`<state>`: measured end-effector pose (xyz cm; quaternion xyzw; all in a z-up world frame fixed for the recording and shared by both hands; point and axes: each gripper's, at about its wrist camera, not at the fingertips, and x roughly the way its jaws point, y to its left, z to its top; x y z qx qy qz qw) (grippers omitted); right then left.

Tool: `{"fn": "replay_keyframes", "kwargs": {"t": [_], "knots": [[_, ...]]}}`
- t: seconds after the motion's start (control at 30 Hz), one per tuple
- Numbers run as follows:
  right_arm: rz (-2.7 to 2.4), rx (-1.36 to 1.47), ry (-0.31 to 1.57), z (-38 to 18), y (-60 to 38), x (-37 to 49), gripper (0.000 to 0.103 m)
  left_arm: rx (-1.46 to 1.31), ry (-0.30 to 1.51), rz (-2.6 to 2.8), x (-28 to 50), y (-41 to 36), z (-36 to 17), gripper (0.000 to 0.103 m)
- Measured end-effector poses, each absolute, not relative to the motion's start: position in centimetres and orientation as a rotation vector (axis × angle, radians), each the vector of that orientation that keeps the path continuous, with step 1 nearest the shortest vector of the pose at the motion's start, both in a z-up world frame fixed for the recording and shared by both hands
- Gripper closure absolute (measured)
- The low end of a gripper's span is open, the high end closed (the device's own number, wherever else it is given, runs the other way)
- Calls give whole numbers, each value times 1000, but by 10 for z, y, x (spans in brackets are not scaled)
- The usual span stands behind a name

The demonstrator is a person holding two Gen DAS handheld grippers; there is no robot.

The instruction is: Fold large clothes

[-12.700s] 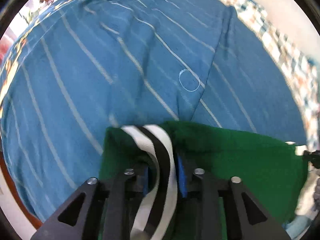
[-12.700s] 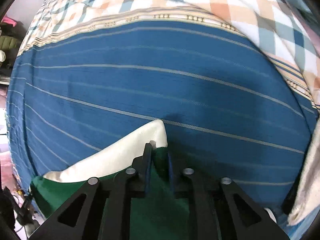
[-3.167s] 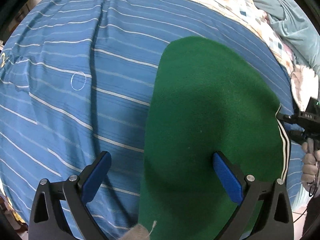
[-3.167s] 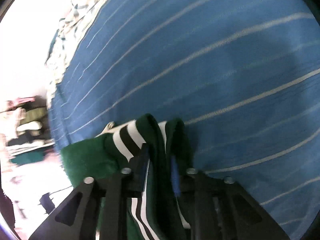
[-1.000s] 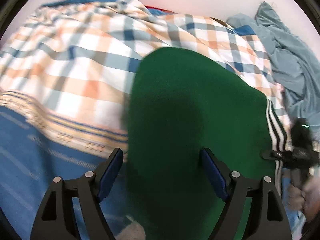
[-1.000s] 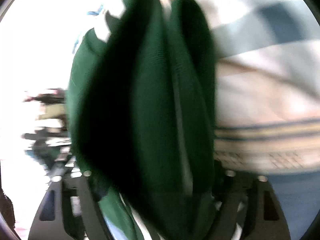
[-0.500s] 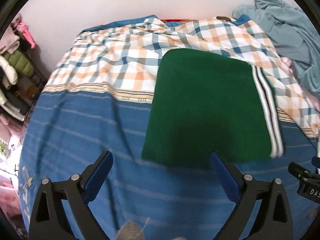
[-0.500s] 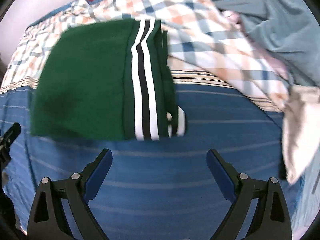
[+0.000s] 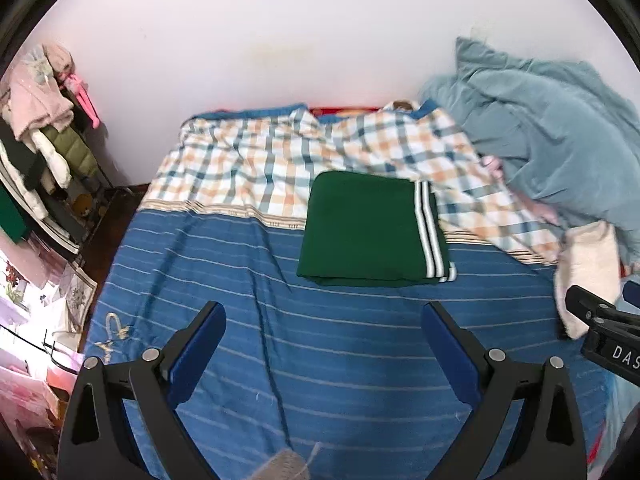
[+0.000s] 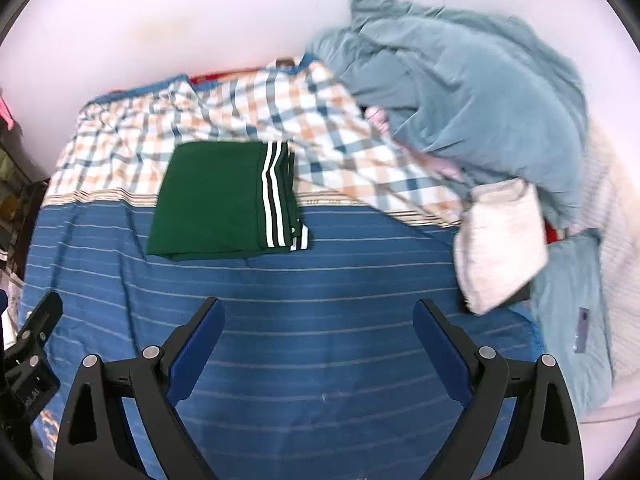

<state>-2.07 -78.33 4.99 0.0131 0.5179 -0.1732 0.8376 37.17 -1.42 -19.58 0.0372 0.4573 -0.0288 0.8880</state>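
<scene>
A folded green garment (image 9: pixel 366 228) (image 10: pixel 224 210) with white and black stripes along its right edge lies flat on the bed, half on the blue striped sheet (image 9: pixel 340 360) (image 10: pixel 320 340), half on the checked cover (image 9: pixel 256 168) (image 10: pixel 328 128). Both grippers hang high above the bed, well short of the garment. My left gripper (image 9: pixel 322 320) is open with nothing between its blue pads. The right gripper (image 10: pixel 318 316) is open and empty too. In the left wrist view the right gripper's tip (image 9: pixel 600 320) shows at the right edge.
A rumpled grey-blue blanket (image 9: pixel 552 128) (image 10: pixel 472 80) is piled at the bed's far right. A cream cloth (image 10: pixel 500 240) (image 9: pixel 584 272) lies beside it. A rack of hanging clothes (image 9: pixel 44 128) stands left of the bed, against the white wall.
Both grippers let go of the green garment and rose up and back from it. It now lies folded on the bed, small and far below.
</scene>
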Motion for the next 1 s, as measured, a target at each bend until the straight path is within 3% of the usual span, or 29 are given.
{"fn": "replay_keyframes", "kwargs": {"t": [0.4, 0.67, 1.0], "knots": [[-322, -30, 936, 228, -739, -165, 7, 45, 851, -71, 274, 3, -77, 3], [-290, -27, 867, 284, -731, -221, 7, 36, 797, -67, 239, 11, -43, 3], [-286, -49, 821, 312, -718, -254, 5, 26, 760, -42, 216, 13, -28, 3]]}}
